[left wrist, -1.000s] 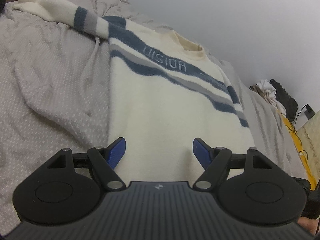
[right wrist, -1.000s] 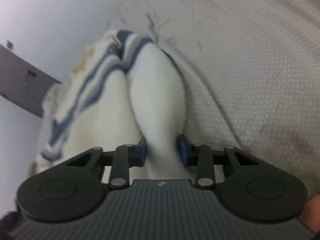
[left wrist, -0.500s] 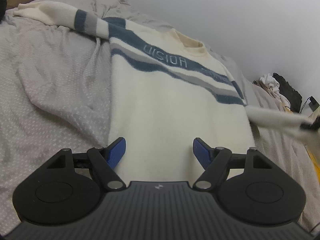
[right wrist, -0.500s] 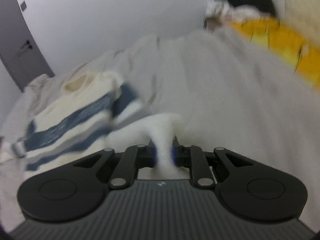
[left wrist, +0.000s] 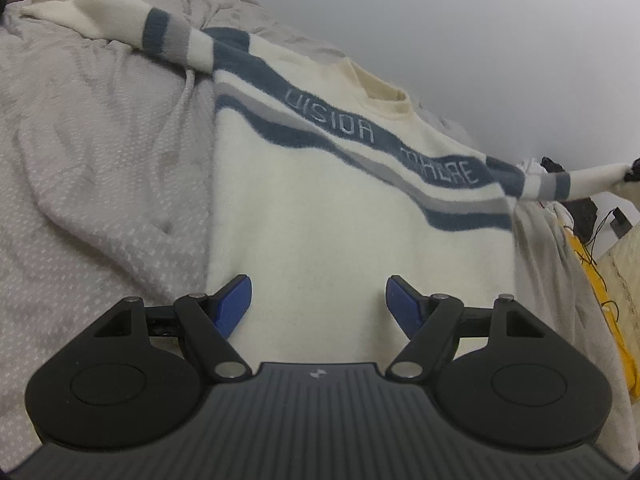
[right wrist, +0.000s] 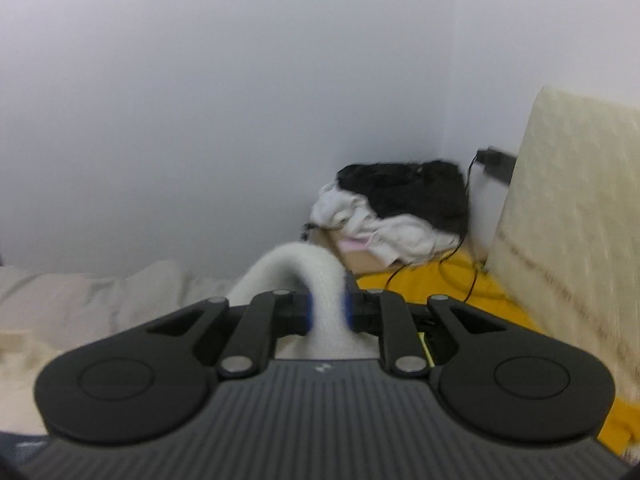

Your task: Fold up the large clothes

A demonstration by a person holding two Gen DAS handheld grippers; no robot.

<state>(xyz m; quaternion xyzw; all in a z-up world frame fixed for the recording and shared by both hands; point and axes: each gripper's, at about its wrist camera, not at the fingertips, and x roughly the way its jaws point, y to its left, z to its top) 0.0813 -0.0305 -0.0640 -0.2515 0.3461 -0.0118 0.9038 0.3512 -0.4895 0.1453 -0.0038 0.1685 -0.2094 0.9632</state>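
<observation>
the left gripper (left wrist: pixel 319 300) hangs with jaws spread wide and empty over the hem of the cream sweater (left wrist: pixel 340 216), which lies flat on the grey bedspread (left wrist: pixel 92 184). the right gripper (right wrist: pixel 328 312) is clamped on the sweater's sleeve (right wrist: pixel 298 276), stretched toward three o'clock; a heap of clothes (right wrist: pixel 396 212) lies beyond.
</observation>
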